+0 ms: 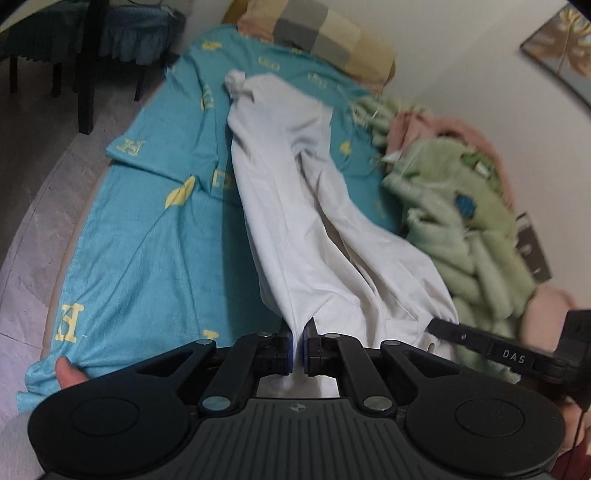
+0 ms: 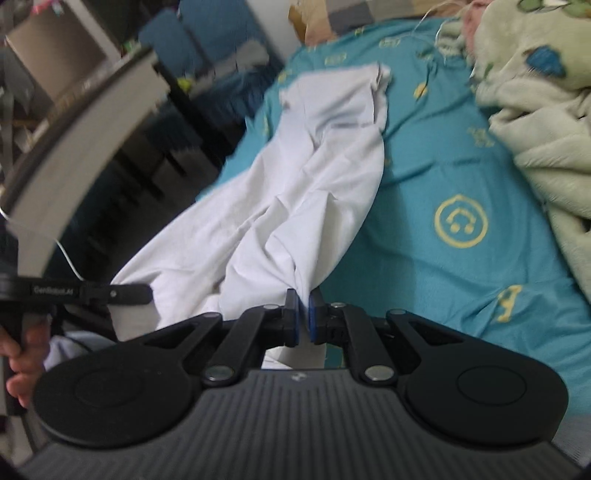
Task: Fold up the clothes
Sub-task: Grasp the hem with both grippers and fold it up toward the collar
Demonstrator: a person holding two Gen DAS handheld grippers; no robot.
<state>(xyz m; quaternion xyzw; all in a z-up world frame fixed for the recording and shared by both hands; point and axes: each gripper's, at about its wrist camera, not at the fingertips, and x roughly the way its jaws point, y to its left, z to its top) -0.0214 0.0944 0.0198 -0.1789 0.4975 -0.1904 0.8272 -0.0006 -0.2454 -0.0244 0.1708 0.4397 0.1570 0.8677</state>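
Note:
A white garment (image 1: 295, 206) lies stretched lengthwise over a turquoise bedsheet (image 1: 147, 236), its far end bunched near the pillow. My left gripper (image 1: 298, 332) is shut on the garment's near edge, lifting it off the bed. In the right wrist view the same white garment (image 2: 295, 192) runs away from me, and my right gripper (image 2: 303, 306) is shut on another part of its near edge. Part of the right gripper (image 1: 491, 350) shows in the left wrist view, close on the right. The left gripper (image 2: 92, 290) shows at the left of the right wrist view.
A crumpled green blanket (image 1: 458, 221) and pink fabric (image 1: 443, 127) lie along the wall side of the bed. A checked pillow (image 1: 325, 33) sits at the bed's head. A dark chair and table (image 1: 88, 48) stand on the floor to the left. The sheet (image 2: 461, 184) has yellow prints.

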